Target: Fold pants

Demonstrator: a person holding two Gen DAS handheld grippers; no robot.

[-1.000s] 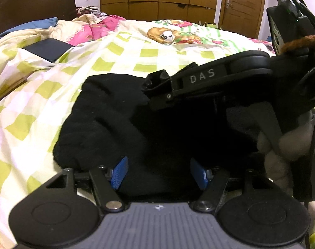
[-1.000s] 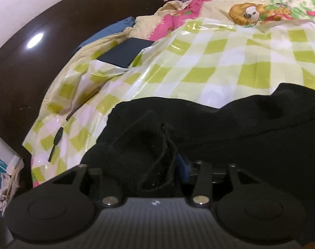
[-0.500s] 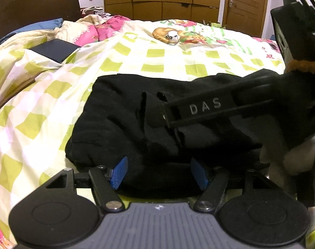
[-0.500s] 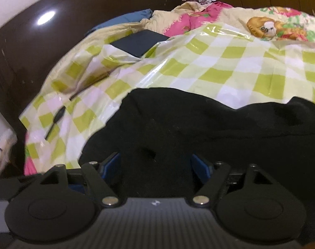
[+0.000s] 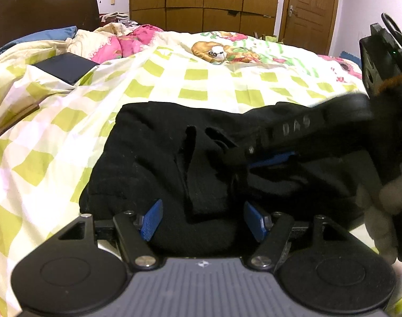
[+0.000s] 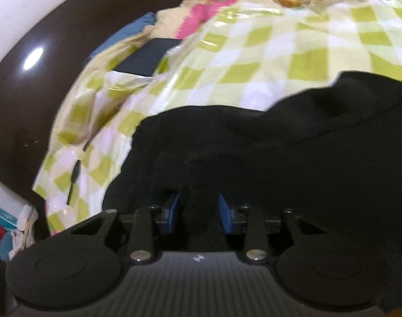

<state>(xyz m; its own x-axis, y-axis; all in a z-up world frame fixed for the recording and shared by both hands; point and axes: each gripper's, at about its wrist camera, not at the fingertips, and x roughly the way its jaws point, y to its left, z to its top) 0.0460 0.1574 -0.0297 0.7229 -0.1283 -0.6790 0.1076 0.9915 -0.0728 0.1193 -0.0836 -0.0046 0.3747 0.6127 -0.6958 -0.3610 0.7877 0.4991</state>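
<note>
Wooden wardrobe doors [image 5: 201,0] fill the far wall beyond a bed [image 5: 195,84] covered in a green and white checked sheet; the black pants [image 5: 153,163] lie bunched in a rumpled heap on that sheet, and every place below is given relative to them. Past the pants, farther up the bed, a cartoon dog print [image 5: 214,51] shows on the quilt; up and to the left of the pants a dark flat box [image 5: 64,68] rests on the bedding, with pink bedding [image 5: 132,43] behind it and a dark wooden headboard [image 5: 42,5] beyond.

At the near edge of the pants the left gripper [image 5: 205,220] sits low with its blue pads spread wide; black fabric bulges between them, and neither pad is seen pressing on the cloth. From the right side of the pants the right gripper [image 5: 254,158] reaches in across the top of the heap, its black arm marked DAS; a blue pad shows at its tip, right against a raised fold.

In the right wrist view the right gripper [image 6: 198,212] has its blue pads partly apart with a dark fold of the pants [image 6: 280,145] standing between them; the cloth is too dark and blurred to tell whether the pads pinch it. Left of the pants in this view, a thin black pen-like object [image 6: 73,182] lies on the sheet.
</note>
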